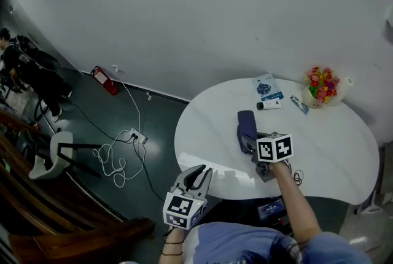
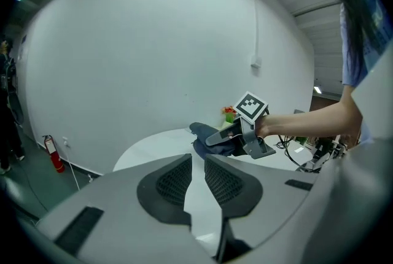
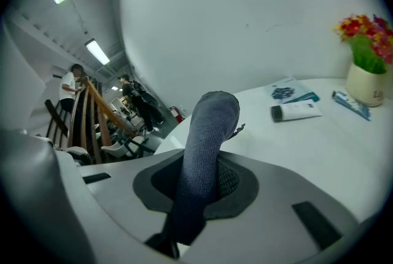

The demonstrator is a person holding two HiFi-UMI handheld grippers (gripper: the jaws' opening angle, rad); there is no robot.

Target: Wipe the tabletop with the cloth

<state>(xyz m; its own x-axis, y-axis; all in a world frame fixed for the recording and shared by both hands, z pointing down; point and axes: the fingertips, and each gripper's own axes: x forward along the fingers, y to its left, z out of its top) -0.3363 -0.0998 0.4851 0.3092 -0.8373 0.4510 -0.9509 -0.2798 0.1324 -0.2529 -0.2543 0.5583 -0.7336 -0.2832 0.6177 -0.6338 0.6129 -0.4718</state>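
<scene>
Wiping appears to be in hand: the dark cloth [image 1: 247, 124] is pinched tight in the right tool [image 1: 250, 137] and laid on the white counter [image 1: 334, 149], left of its middle. The left tool [image 1: 200, 175] is held off the near edge, jaws barely parted on nothing (idle, seemingly). A pressed sweep across the bare surface is called for next.

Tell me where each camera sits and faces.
Head view: on the head, steeply down at the table; left gripper, right gripper and right forearm show.
Left gripper view: on that gripper, along its empty parted jaws toward the cloth; right forearm shows.
Right gripper view: along jaws shut on the cloth, toward the flowers.
All share cloth and table.
</scene>
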